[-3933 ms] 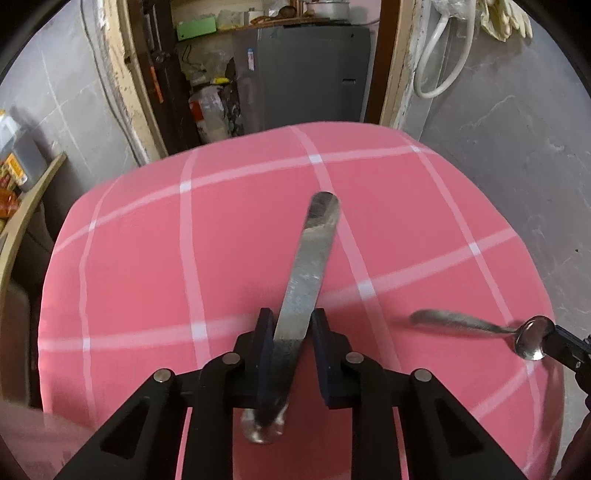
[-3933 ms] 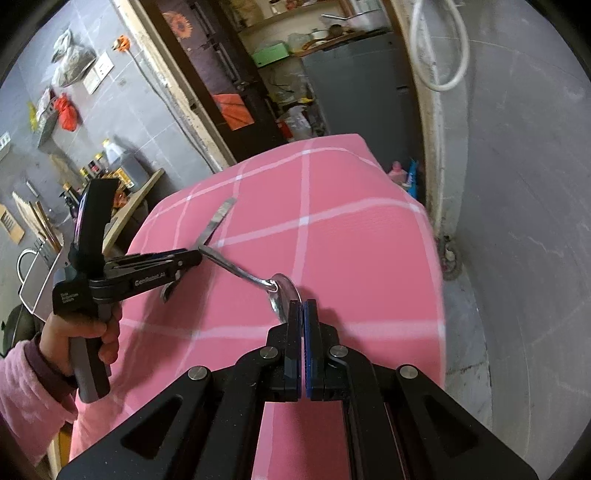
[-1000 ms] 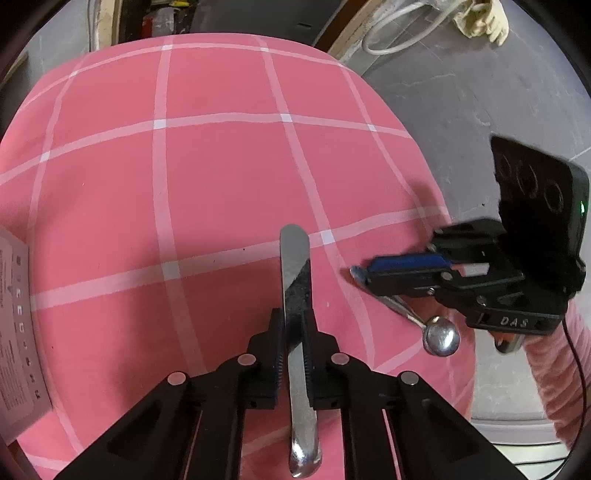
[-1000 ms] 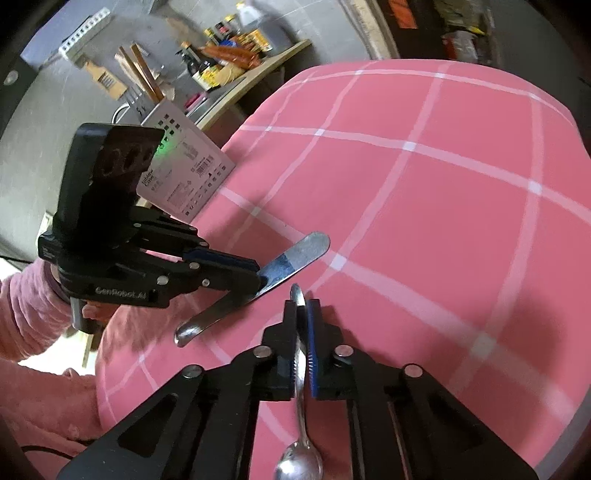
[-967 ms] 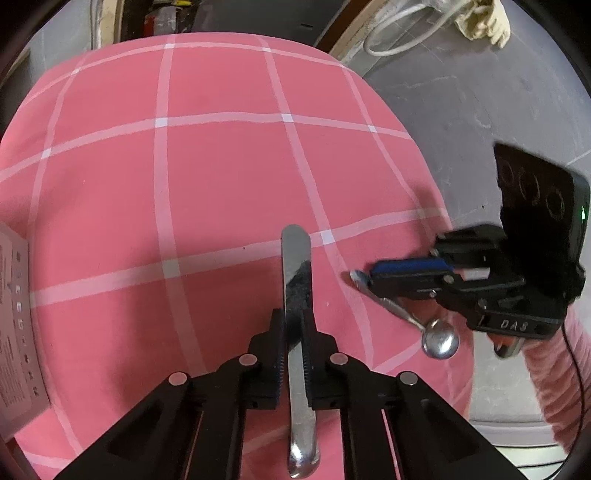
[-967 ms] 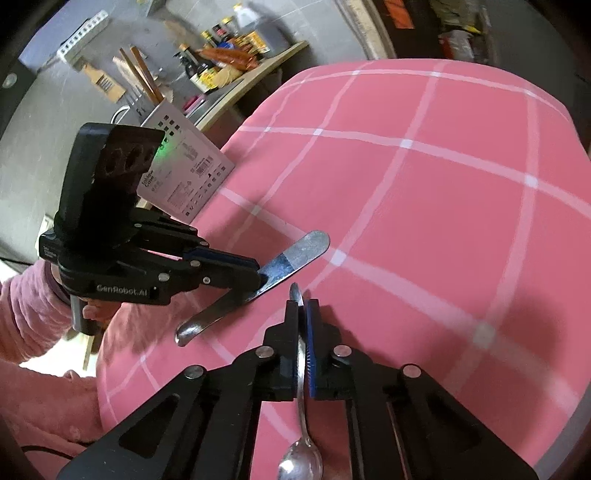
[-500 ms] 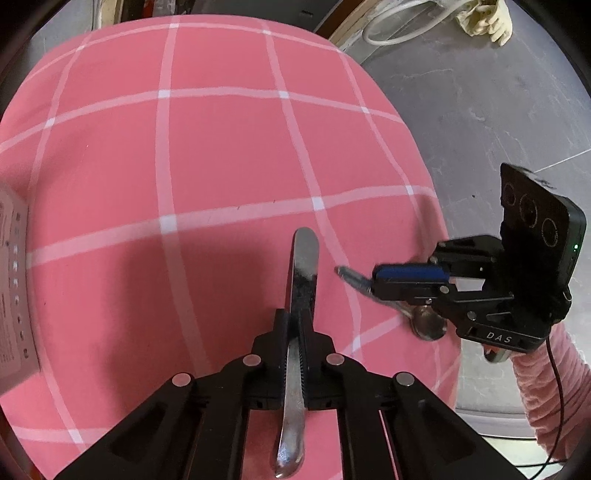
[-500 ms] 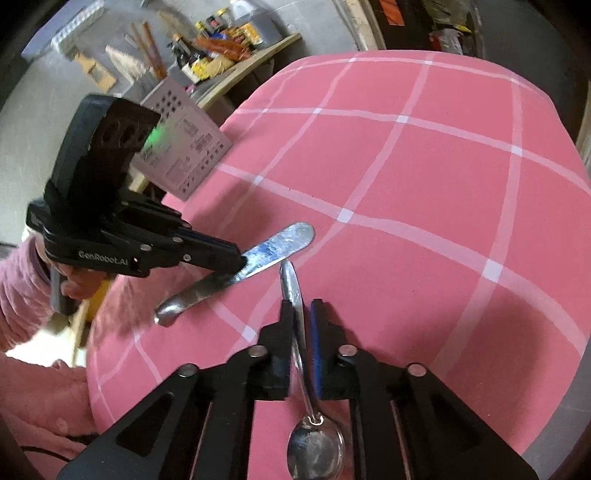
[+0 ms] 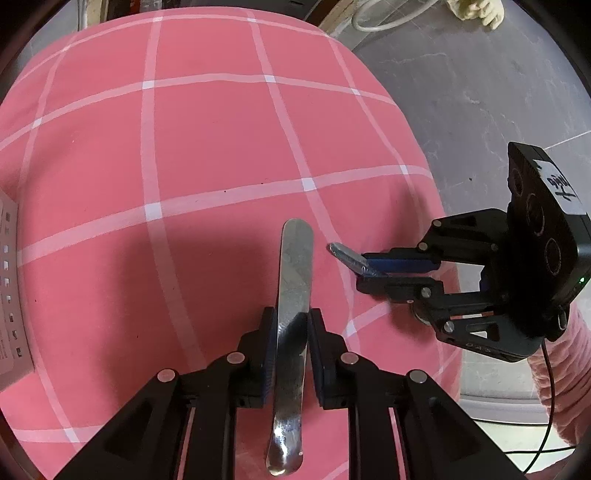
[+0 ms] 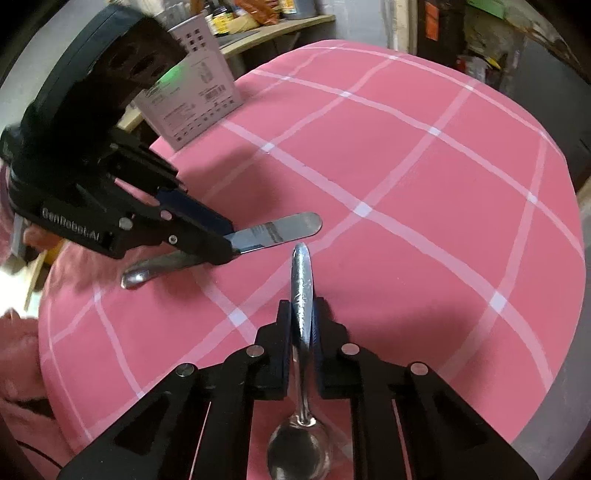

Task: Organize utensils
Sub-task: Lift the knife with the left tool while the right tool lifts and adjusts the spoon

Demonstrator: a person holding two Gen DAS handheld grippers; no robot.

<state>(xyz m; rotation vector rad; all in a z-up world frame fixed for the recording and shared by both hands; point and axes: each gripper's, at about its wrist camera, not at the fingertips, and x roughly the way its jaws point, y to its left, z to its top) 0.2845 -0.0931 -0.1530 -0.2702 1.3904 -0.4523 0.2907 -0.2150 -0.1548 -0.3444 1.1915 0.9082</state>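
Observation:
My left gripper (image 9: 291,323) is shut on a steel table knife (image 9: 293,273), its rounded blade pointing forward low over the pink checked tablecloth (image 9: 207,147). My right gripper (image 10: 301,314) is shut on a steel spoon (image 10: 302,280), handle forward and bowl (image 10: 299,458) back under the gripper. In the right wrist view the left gripper (image 10: 229,240) and the knife (image 10: 280,229) lie just left of the spoon's handle tip. In the left wrist view the right gripper (image 9: 364,273) holds the spoon handle (image 9: 349,258) just right of the knife.
A white perforated box (image 10: 192,99) stands at the table's left edge and shows at the far left of the left wrist view (image 9: 7,295). A shelf with bottles (image 10: 258,22) is behind it. Grey floor (image 9: 480,92) lies beyond the table's right edge.
Both grippers have dropped lower over the cloth and turned a little. The knife and spoon now sit side by side, tips close together. Both grips are unchanged.

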